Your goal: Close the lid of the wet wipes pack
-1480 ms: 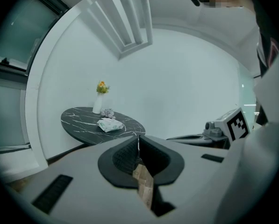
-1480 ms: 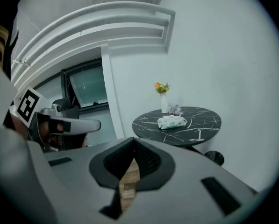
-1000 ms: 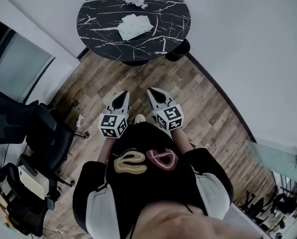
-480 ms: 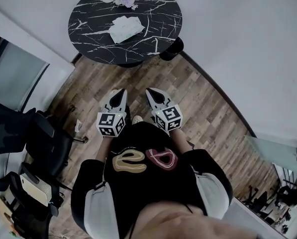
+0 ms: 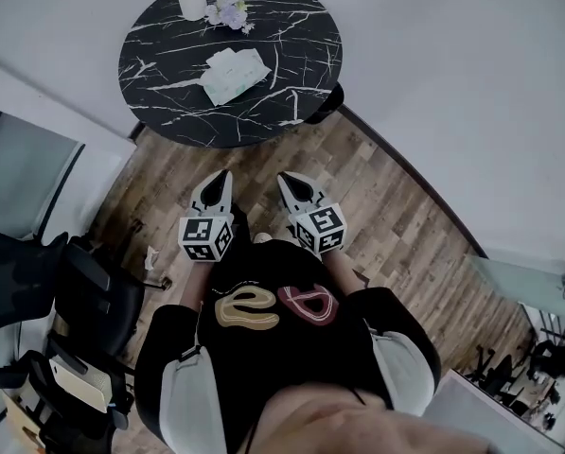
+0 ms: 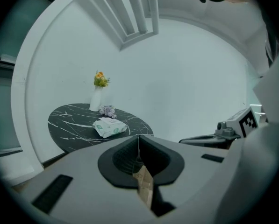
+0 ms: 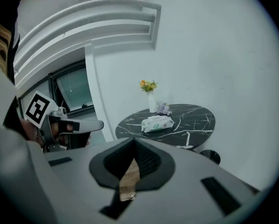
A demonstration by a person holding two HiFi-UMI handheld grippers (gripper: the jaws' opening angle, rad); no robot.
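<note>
Head view: my left gripper [image 5: 221, 176] and right gripper [image 5: 286, 178] each have jaws pressed together, holding nothing. Wet wipes pack [image 5: 233, 74] lies on the round table [image 5: 296, 97] at 12 o'clock, well apart from both.

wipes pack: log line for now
pack on table, untouched | left gripper shut, empty | right gripper shut, empty | both short of table

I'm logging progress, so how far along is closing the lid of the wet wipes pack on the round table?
Nothing looks done. The wet wipes pack lies on the black table, far from both grippers; its lid is too small to read. In hand: nothing; the left gripper and right gripper are shut, empty, over the wooden floor. Left: reach the pack, press the lid shut.
</note>
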